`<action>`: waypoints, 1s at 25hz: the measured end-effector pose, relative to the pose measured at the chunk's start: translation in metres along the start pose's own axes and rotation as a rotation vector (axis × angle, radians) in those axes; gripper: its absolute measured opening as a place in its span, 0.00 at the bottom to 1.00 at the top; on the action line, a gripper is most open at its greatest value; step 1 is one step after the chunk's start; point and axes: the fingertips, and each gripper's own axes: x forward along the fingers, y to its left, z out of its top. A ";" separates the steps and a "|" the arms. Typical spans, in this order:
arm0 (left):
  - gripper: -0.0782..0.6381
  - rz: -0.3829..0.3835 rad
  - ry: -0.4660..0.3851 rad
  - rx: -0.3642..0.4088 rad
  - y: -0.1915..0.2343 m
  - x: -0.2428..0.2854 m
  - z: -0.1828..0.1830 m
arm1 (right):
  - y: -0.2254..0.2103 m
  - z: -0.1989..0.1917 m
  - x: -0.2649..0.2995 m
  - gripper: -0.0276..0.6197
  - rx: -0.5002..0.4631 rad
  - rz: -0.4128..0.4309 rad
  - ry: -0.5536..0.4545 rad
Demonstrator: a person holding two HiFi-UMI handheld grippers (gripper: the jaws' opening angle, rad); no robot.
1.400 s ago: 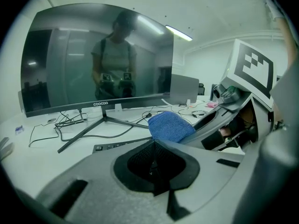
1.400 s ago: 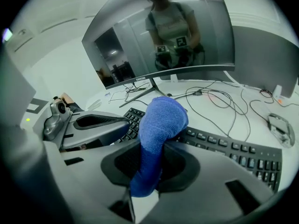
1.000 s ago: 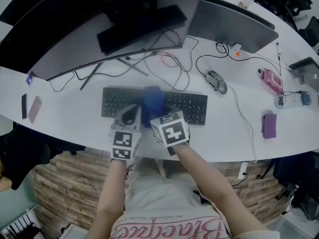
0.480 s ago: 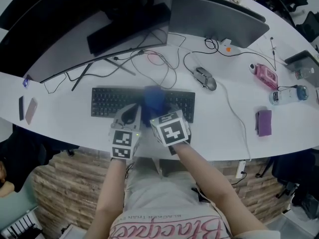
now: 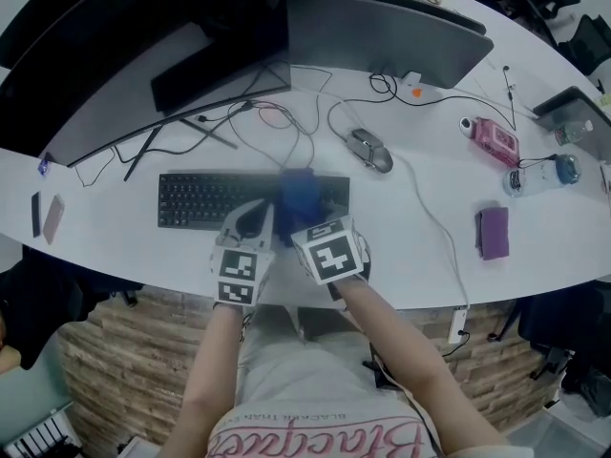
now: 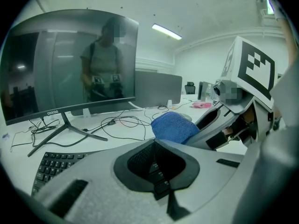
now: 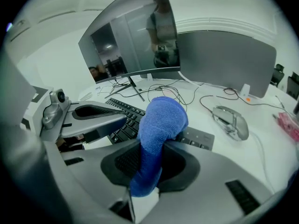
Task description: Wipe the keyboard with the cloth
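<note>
The cloth [image 7: 161, 118] is pinched in the right gripper [image 7: 154, 148]: its 2 jaws are closed on the cloth's lower end, so that a rounded blue wad stands out beyond the tips. In the head view that wad is seen over the keyboard [image 5: 210, 198], right of its middle. Contact with the keys is judged likely but cannot be confirmed. The left gripper [image 6: 154, 164] is pressed together with nothing held. It is placed just beside the cloth, over the near edge of the keyboard, and whether it touches cannot be told.

The step in hand is judged to be the wiping stroke itself. It is done well if the wad is held low on the keycaps and drawn along each row from 1 end to the other. Light, even pressure is called for, so that no key is jammed and the keyboard is not shoved across the tabletop [image 5: 430, 256]. The left gripper could be set on the near edge to steady it. The left half of the keys lies uncovered and is judged to need passes too. The cables [image 5: 277, 127] behind and the mouse [image 5: 368, 151] to the right should be avoided at the end of each stroke, and a firm pinch is needed so the cloth is not dragged out
</note>
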 end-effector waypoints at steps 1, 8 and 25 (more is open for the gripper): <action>0.12 -0.002 -0.001 0.001 -0.004 0.002 0.001 | -0.005 -0.002 -0.003 0.18 0.001 -0.003 0.001; 0.12 -0.031 -0.002 0.015 -0.030 0.014 0.008 | -0.030 -0.013 -0.019 0.18 -0.001 -0.025 -0.006; 0.12 -0.084 -0.031 0.056 -0.076 0.027 0.027 | -0.100 -0.046 -0.065 0.18 0.003 -0.184 0.004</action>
